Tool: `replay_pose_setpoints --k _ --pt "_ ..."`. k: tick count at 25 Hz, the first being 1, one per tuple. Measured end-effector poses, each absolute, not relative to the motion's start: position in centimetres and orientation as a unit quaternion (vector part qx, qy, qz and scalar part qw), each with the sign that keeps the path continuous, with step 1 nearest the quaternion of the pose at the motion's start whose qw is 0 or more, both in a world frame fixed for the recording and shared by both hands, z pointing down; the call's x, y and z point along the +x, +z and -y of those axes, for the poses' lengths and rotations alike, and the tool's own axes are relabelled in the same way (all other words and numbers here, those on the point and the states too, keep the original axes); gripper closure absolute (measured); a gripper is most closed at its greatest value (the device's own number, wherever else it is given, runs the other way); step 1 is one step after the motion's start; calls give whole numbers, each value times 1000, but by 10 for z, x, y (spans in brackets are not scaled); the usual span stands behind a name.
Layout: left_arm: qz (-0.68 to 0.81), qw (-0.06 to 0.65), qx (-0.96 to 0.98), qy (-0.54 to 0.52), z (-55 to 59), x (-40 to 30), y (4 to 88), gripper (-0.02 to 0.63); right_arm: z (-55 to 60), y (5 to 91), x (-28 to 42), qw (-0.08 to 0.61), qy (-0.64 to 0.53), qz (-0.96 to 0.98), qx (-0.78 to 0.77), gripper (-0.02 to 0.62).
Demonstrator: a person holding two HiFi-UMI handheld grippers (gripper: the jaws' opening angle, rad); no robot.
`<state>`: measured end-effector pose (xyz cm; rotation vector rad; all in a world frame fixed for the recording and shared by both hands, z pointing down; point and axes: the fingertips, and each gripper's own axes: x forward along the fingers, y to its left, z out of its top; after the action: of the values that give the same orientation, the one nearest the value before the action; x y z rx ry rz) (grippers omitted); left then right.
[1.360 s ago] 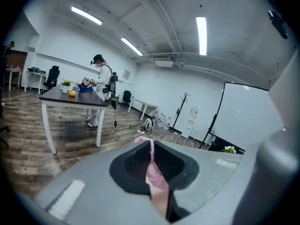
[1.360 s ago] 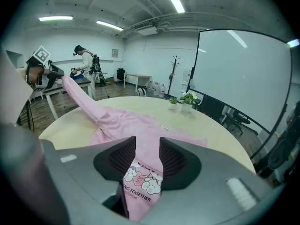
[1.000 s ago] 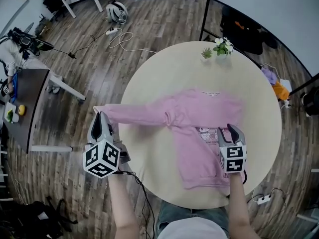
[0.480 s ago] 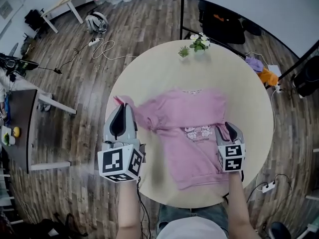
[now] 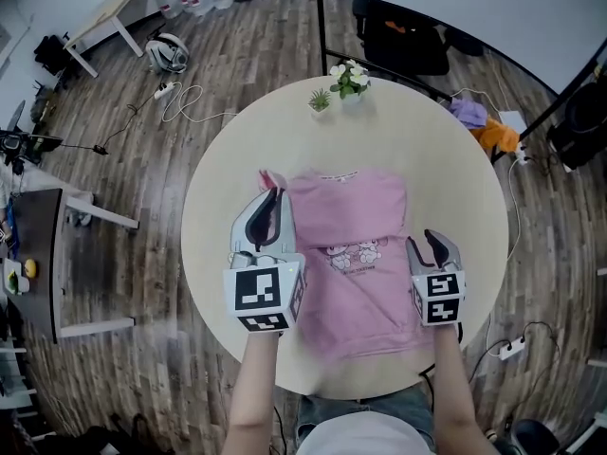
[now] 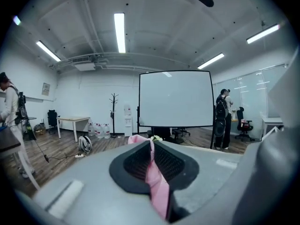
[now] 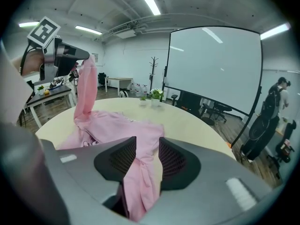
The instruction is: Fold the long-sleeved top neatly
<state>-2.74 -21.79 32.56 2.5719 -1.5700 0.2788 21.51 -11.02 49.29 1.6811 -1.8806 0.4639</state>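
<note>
Pinches sleeve of pink fabric long-sleeved top (image 5: 353, 254) tight in left claw (image 5: 272, 195), raised for folding inward; anchors opposite edge in half-closed right claw (image 5: 429, 241).

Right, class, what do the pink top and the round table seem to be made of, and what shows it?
Pink top: soft matte knit fabric, perhaps cotton; it wrinkles and hangs limp where lifted.
Table: hard, smooth pale beige surface, perhaps laminate or painted board; even colour, no visible grain.
</note>
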Motion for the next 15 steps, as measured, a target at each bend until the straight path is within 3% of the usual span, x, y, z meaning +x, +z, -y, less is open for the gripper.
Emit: replay_pose_setpoints --k 15 --pt "445 62 861 237 212 110 441 578 111 516 261 272 201 706 622 419"
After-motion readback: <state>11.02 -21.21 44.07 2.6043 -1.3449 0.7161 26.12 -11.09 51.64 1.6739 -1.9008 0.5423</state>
